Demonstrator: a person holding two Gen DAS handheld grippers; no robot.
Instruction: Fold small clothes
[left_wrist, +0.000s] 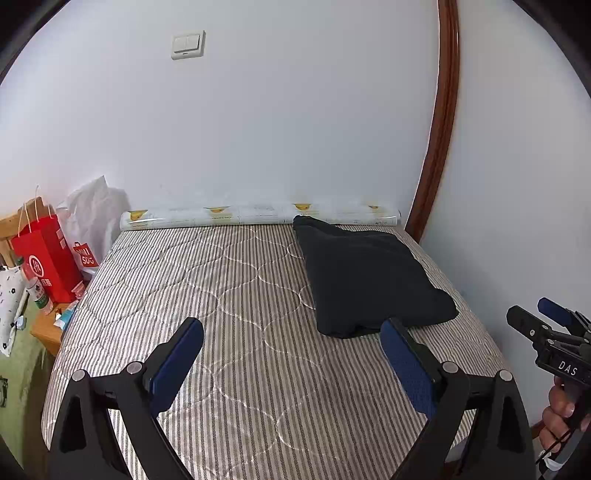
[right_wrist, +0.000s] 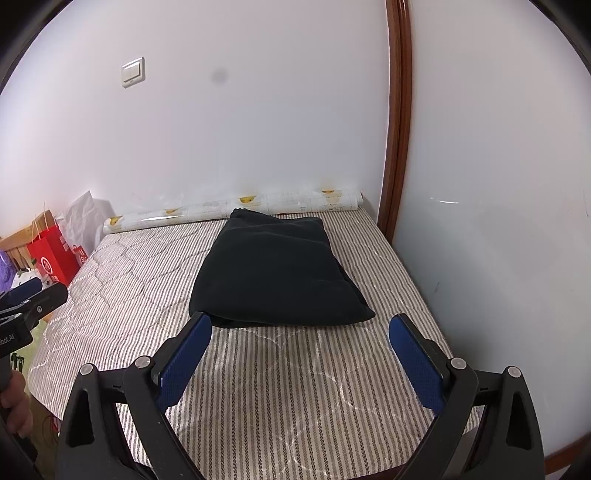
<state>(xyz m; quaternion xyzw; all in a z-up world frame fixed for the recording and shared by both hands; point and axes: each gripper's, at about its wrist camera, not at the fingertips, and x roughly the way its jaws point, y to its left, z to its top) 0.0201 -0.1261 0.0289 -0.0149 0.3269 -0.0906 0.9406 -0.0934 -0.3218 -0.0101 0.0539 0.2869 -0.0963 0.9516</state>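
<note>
A dark navy garment (left_wrist: 365, 273) lies folded into a thick rectangle on the striped quilted mattress (left_wrist: 229, 295), toward its far right side; it also shows in the right wrist view (right_wrist: 273, 273). My left gripper (left_wrist: 293, 328) is open and empty, held above the mattress in front of and left of the garment. My right gripper (right_wrist: 301, 325) is open and empty, just in front of the garment's near edge. The right gripper also shows at the right edge of the left wrist view (left_wrist: 535, 317), off the mattress side.
A rolled white sheet with yellow prints (left_wrist: 258, 216) lies along the wall at the mattress's far edge. A red paper bag (left_wrist: 46, 254), a white plastic bag (left_wrist: 92, 218) and small items stand on a wooden stand at the left. A wooden frame (left_wrist: 439, 122) borders the right wall.
</note>
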